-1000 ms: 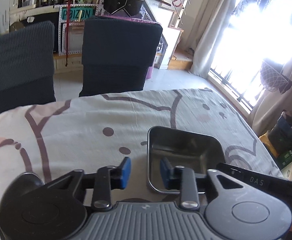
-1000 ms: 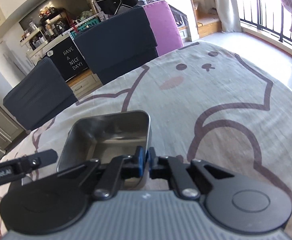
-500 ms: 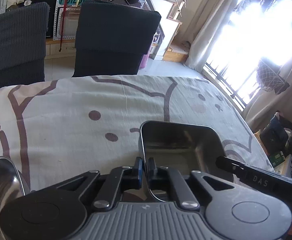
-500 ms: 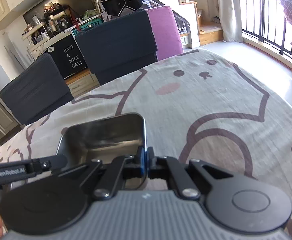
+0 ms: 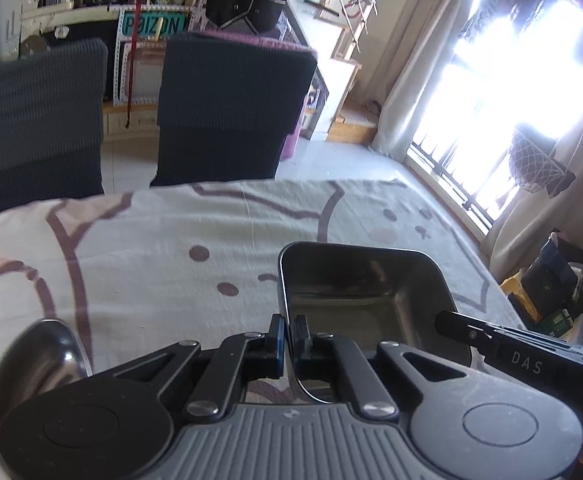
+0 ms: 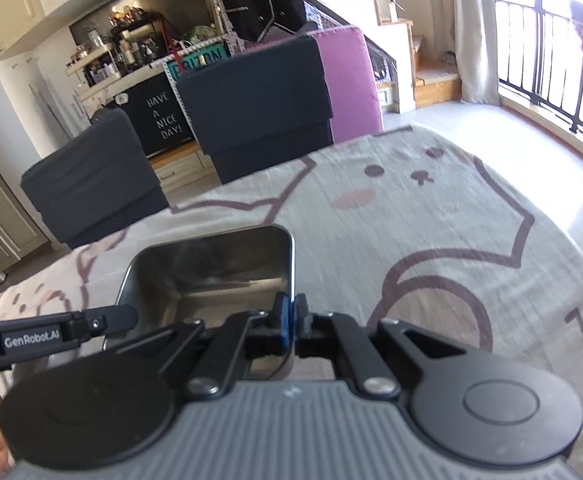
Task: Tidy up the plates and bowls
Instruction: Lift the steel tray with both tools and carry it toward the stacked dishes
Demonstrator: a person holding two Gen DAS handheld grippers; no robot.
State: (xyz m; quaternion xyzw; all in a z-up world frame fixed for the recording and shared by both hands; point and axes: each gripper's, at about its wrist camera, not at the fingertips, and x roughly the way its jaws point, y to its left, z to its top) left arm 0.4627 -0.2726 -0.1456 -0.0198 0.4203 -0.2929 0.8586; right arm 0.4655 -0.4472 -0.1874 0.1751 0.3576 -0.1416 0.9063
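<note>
Pinching opposite rims of 1 steel tray [image 5: 355, 280] — both hand-held grippers clamped.

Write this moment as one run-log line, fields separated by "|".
left tool: shut on tray left rim | right tool: shut on tray right rim | tray: empty | bowl: left of tray

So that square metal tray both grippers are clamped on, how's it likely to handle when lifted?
The metal tray looks like thin rigid steel, so probably stiff and fairly light. Its glossy walls could slip between the pads. The left gripper and right gripper pinch opposite rims, which should limit tipping.
</note>
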